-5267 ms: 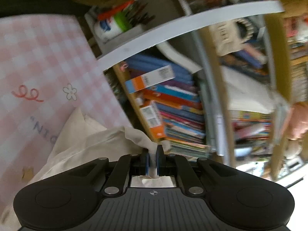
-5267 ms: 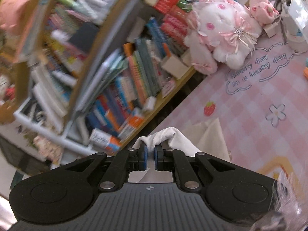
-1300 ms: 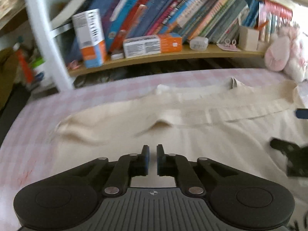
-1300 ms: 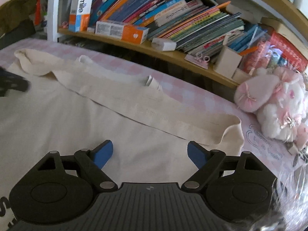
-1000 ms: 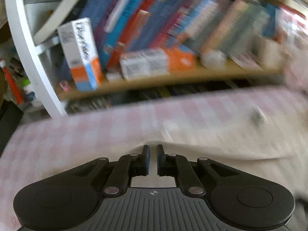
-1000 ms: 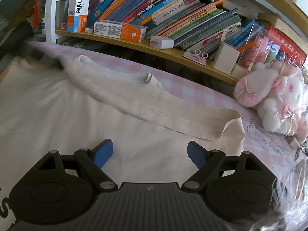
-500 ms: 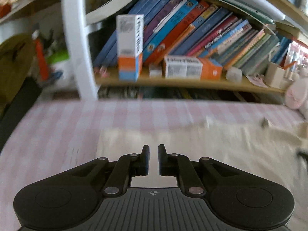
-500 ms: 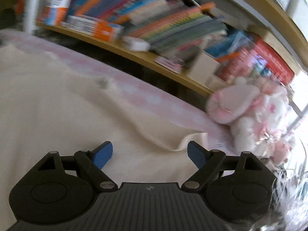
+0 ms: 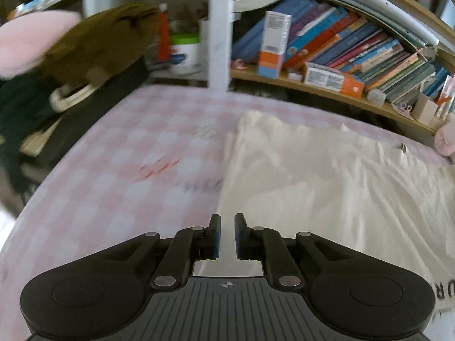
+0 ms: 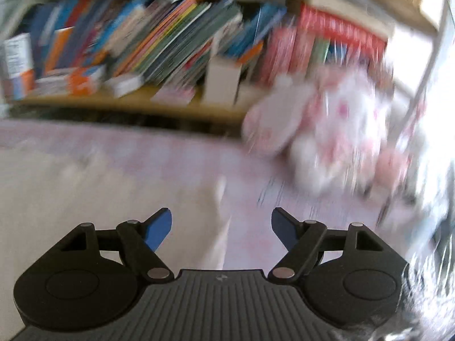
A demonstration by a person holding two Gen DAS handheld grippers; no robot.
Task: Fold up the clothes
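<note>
A cream garment (image 9: 327, 176) lies spread flat on the pink checked tablecloth (image 9: 119, 176). In the left wrist view my left gripper (image 9: 227, 227) hangs over the garment's left edge, its jaws a narrow gap apart and empty. In the blurred right wrist view my right gripper (image 10: 221, 224) is wide open and empty above the garment's right edge (image 10: 219, 227); the cloth (image 10: 71, 187) fills the left of that view.
A wooden shelf of books (image 9: 355, 54) runs along the table's far side. A brown bag (image 9: 96, 48) and dark items sit at the far left. Pink and white plush toys (image 10: 327, 139) stand at the right by the table's end.
Both grippers have swung outward: the left toward the garment's left edge, the right toward its right edge near the plush toys. The left jaws have parted slightly.
</note>
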